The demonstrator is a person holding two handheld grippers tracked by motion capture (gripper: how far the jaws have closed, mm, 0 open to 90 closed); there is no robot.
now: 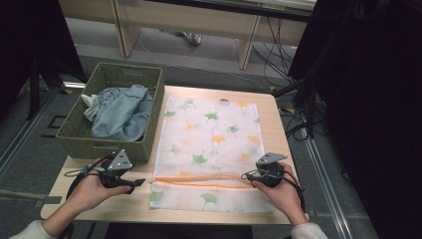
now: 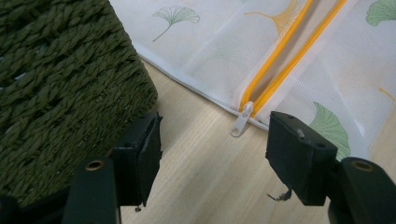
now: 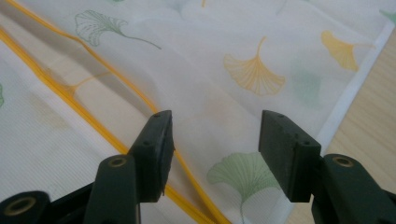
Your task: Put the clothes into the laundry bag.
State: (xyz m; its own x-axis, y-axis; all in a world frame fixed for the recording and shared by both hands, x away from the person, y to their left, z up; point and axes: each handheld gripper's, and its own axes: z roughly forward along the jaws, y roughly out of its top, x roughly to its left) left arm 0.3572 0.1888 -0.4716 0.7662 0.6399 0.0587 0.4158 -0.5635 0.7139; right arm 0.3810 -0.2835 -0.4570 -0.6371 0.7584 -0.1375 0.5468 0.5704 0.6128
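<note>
I take the mesh laundry bag (image 1: pixel 211 144) with its ginkgo-leaf print as my landmark; it lies flat on the wooden table (image 1: pixel 276 124). Left of the bag stands a green woven basket (image 1: pixel 77 134), touching the bag's left edge, and in it lies a crumpled light blue garment (image 1: pixel 122 112).

My left gripper (image 1: pixel 139 182) sits just off the bag's near left corner, jaws spread and holding nothing. Its own view shows what the high view cannot: the white zipper pull (image 2: pixel 241 123) lying on the wood at the bag's edge, between my jaws and just beyond them, with the orange zipper (image 2: pixel 275 56) parted behind it.

My right gripper (image 1: pixel 245 176) hovers over the bag's near right part, also spread wide and empty. I can read no writing anywhere.
</note>
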